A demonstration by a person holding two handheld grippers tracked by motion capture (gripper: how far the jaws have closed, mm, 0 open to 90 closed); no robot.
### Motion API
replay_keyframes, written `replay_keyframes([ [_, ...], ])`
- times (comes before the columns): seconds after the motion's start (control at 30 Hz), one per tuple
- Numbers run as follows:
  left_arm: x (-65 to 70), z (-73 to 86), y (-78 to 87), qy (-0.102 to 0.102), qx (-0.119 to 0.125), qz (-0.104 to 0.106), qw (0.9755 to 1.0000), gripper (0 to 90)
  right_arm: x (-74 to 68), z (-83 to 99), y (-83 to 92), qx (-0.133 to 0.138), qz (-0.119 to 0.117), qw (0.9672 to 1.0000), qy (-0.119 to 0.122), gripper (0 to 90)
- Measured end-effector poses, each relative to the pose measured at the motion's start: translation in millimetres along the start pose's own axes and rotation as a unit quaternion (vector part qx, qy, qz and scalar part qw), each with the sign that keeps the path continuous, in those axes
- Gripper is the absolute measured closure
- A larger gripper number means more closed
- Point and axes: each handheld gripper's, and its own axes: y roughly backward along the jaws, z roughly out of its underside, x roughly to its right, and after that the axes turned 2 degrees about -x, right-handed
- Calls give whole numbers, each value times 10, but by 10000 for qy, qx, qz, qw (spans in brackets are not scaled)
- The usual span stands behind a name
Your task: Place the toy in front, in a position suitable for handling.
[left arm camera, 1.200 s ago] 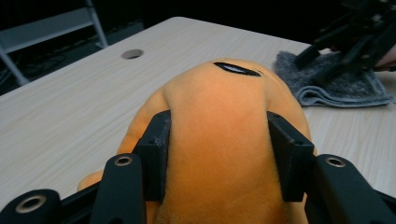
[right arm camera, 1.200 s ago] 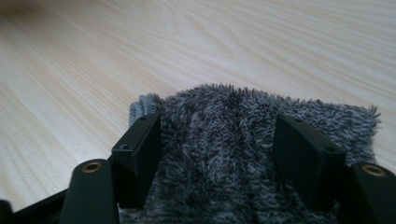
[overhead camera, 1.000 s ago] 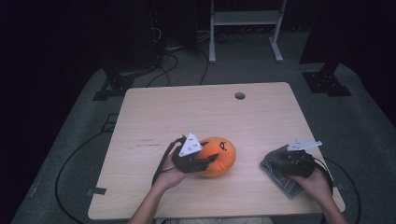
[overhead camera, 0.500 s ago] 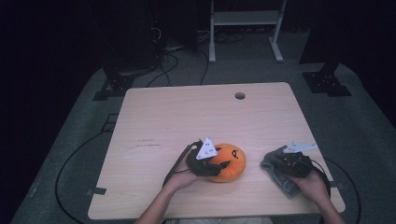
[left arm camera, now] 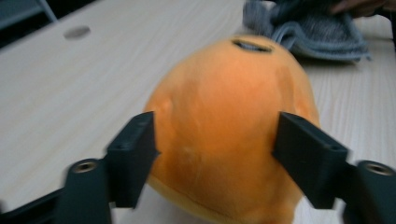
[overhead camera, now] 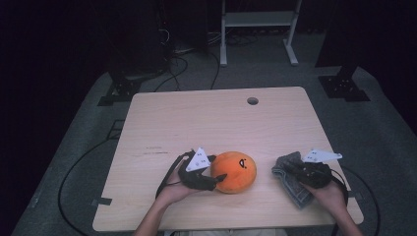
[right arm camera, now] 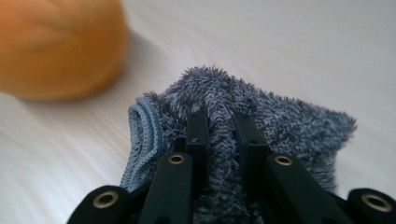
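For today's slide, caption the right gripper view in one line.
Right tongs pinch a fold of grey fluffy cloth; an orange plush lies beyond.

Both grippers black. Left gripper (overhead camera: pixel 220 178): blocky matte jaws, a round metal-ringed hole at each jaw base, white three-cornered plate (overhead camera: pixel 198 160) with small dark marks on top, black cable (overhead camera: pixel 166 176) looping off its rear. Right gripper (overhead camera: pixel 290 169): slim black jaw bars, brass-ringed screw holes (right arm camera: pixel 176 159), same plate on top. Forearms bare, no sleeves.
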Motion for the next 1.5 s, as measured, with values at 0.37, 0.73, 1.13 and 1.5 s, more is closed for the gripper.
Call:
replay_keyframes([
  [0.37,24,-31,-170,56,106,-53,9999,386,-829,-455,-22,1053,-951,9829,1170,775],
  [0.73,-32,53,-192,337,73,-144,9993,380,-807,-375,-219,809,-564,9857,1370,774],
  [1.13,29,25,-247,254,84,-330,9991,354,-1015,-448,-160,1016,-1151,9771,1476,777],
  [1.5,57,38,-233,168,61,-265,9995,368,-661,-352,-204,589,-640,9923,878,782],
])
